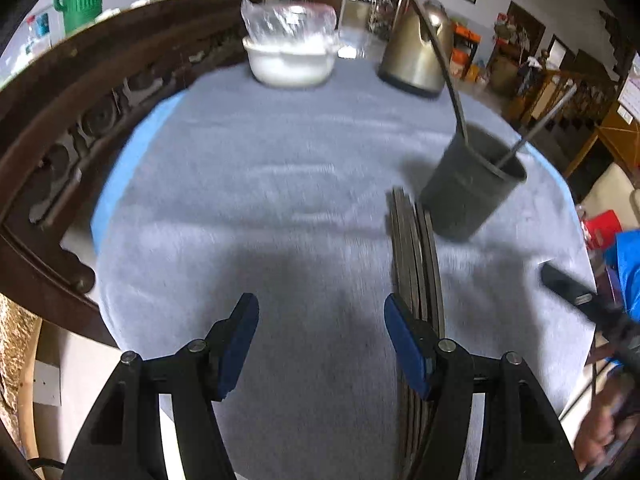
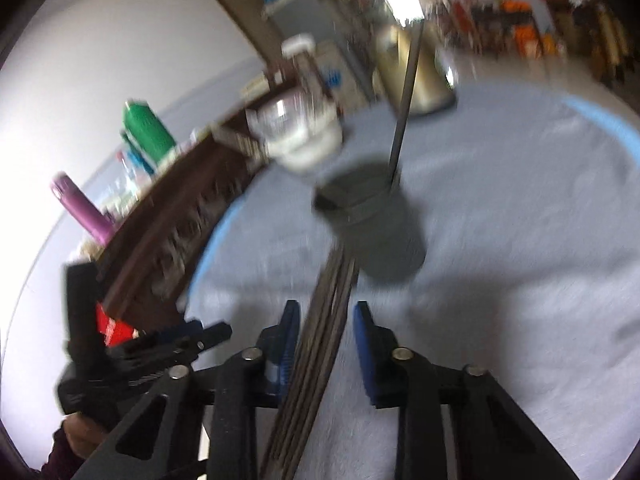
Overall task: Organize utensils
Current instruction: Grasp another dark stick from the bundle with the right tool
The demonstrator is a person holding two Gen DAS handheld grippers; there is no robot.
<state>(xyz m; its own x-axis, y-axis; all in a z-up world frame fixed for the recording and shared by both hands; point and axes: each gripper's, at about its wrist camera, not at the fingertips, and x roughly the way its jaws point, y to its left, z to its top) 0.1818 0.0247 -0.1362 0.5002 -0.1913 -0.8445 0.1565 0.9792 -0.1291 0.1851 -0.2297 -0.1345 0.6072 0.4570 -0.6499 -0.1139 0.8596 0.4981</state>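
Blue-padded jaws of the left gripper (image 1: 321, 342) are seen standing well apart over bare grey cloth, with nothing between them. A bundle of long, thin, dark chopsticks (image 1: 416, 264) lies flat on the blue-grey tablecloth (image 1: 248, 184), its far ends almost touching the foot of the dark grey plastic utensil cup (image 1: 472, 184); the right-hand pad of the left gripper is set just beside the bundle, not around it.

In the right wrist view the right gripper (image 2: 326, 342) is placed astride the same bundle of chopsticks (image 2: 320, 320). Its jaws are partly open; the left pad appears to be close against the sticks while a clear gap is left at the right pad, so no firm hold is judged to have been made. The straddling position is probably chosen so that all the sticks can be gathered in one closing.

Two long utensils (image 1: 452, 80) are already stood leaning in the utensil cup (image 2: 372, 224), which suggests it is the intended holder. Beyond the cup, a white bowl covered with clear film (image 1: 290, 52) and a metal kettle (image 1: 416, 52) are set at the far edge of the cloth, well apart from the work. Motion blur hides finer detail.
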